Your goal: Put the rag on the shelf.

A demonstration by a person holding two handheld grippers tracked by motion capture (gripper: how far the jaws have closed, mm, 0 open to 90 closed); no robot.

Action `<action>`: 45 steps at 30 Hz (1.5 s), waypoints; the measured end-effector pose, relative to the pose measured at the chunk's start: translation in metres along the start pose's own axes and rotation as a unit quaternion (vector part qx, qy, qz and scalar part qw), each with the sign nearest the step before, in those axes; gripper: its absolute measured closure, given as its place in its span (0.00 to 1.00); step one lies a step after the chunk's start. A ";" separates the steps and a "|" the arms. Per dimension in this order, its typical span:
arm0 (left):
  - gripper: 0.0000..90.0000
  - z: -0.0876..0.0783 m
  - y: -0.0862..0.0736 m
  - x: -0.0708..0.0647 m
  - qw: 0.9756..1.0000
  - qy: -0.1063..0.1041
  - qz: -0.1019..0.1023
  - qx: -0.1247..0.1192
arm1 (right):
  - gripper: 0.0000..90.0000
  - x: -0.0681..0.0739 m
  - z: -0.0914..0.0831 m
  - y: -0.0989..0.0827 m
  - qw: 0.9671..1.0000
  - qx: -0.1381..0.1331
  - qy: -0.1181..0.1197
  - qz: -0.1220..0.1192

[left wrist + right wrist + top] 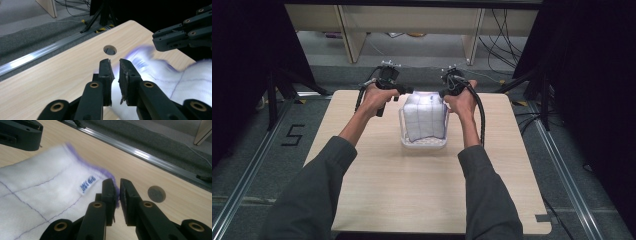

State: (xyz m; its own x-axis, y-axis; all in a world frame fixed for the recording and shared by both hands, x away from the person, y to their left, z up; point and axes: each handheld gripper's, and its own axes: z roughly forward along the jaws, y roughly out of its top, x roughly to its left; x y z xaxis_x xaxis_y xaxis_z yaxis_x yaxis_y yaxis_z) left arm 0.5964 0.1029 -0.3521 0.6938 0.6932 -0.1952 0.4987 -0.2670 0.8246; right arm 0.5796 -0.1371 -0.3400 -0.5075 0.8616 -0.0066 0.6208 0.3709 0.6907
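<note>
While the white cloth (426,119) drapes the clear basket (424,142), left gripper (408,90) and right gripper (442,93) flank its far corners, jaws slightly parted, cloth edge between them.

Soft white quilted cloth (426,116), clear plastic basket (404,140), matt pale wood table (412,195)

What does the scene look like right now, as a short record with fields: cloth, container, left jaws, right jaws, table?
cloth: white cloth with purple stitched lines and purple edging, draped over the container; small blue-printed label near one corner
container: clear plastic basket, near the middle of the table, mostly covered by the cloth
left gripper: at the cloth's far left corner, jaws slightly parted, cloth between them
right gripper: at the far right corner, jaws slightly parted, purple edge at the gap
table: light wood, with a round hole near its far edge
</note>
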 end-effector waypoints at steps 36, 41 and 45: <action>0.46 -0.041 -0.013 0.000 0.999 0.031 -0.027 0.016 | 0.57 -0.001 -0.044 -0.011 0.999 -0.035 0.022 0.027; 0.45 -0.048 -0.015 -0.003 0.999 0.022 -0.033 0.011 | 0.53 0.001 -0.048 -0.013 0.999 -0.040 0.023 0.029; 0.44 -0.054 -0.019 -0.006 0.999 0.018 -0.031 0.009 | 0.51 0.003 -0.052 -0.015 0.998 -0.042 0.032 0.035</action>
State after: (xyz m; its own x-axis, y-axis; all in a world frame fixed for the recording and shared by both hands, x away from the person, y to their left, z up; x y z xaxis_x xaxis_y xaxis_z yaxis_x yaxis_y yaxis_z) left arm 0.5552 0.1402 -0.3380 0.6424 0.7322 -0.2263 0.5501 -0.2349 0.8014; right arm 0.5372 -0.1581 -0.3128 -0.5031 0.8596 0.0891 0.6058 0.2773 0.7457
